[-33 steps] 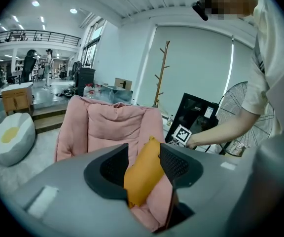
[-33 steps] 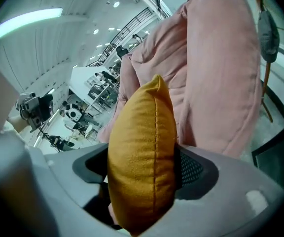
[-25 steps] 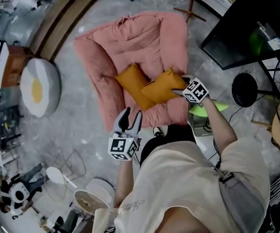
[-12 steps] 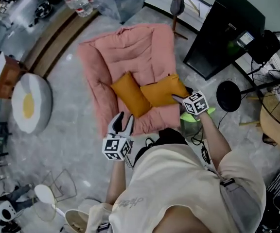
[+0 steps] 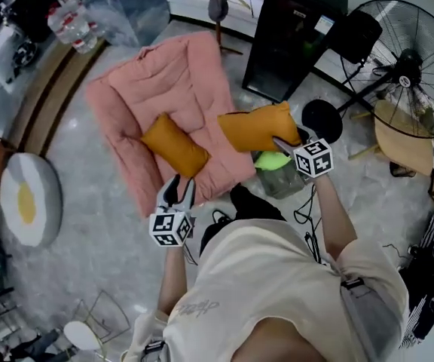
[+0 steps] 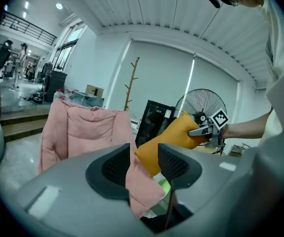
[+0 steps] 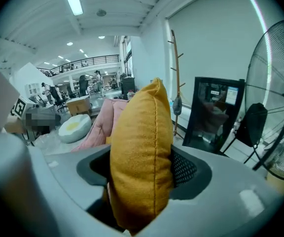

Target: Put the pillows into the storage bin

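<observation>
Pillow of orange fabric [image 5: 256, 127] hangs clamped in the right hand-held gripper [image 5: 282, 143], not yet binned. Second orange pillow [image 5: 173, 145] waits; left hand-held gripper [image 5: 178, 185], jaws just narrowed, gapes empty.

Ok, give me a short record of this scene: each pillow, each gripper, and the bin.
held pillow: orange, in the air at the cushion's edge
other pillow: orange, lying on the pink cushion
right gripper: shut on the held pillow
left gripper: fingers apart after closing a little, nothing between them
bin: clear, something green inside, on the floor beside the cushion
pillows in bin: none
</observation>
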{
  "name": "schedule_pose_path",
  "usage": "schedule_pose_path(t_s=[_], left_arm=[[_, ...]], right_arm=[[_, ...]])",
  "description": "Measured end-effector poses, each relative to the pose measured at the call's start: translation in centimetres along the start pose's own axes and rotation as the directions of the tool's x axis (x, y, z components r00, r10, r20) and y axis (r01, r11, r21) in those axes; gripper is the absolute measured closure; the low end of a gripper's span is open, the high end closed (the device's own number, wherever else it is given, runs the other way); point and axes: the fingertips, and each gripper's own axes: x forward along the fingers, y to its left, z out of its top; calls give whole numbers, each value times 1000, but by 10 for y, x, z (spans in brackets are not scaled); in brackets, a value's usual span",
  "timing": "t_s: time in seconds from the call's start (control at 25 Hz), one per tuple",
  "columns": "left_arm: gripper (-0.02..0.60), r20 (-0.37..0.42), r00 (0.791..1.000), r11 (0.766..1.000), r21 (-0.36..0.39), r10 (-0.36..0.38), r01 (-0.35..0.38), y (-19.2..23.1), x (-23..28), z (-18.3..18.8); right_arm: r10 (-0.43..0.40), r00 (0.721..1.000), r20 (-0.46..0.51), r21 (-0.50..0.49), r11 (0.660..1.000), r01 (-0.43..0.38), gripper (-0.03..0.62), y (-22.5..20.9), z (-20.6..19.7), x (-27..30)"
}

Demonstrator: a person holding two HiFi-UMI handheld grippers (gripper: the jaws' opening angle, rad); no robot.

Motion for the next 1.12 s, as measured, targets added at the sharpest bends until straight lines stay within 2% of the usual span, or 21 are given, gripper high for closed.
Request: schedule_pose_path(t_s=[0.2,0.36,0.6,0.72,0.88,1.12], left_arm=[[388,-45,994,994,35,-103,105,-43,25,-7],[390,-72,983,982,69,-171,176,-88,48,-9],[389,-147,966,970,85,-214,228,-137,81,-22],[390,-176,960,969,74,-219,234,-166,100,-27],[390,-181,962,972,80,-206,223,-202,128,-24],[388,-217,961,977,86,-172,194,-231,151,-30]], right_arm=[[-99,995,2,39,994,98,287,-35,-34,-60],[-170,985,-19,113,979,171,287,-70,-82,-103],[-260,956,-134,209,936,284,281,-123,-165,-142],[-267,936,-227,212,925,316,281,-148,-217,-151],[-249,909,-334,192,926,324,281,-177,-280,-148],[-210,874,-439,199,926,322,279,-210,-350,-115]])
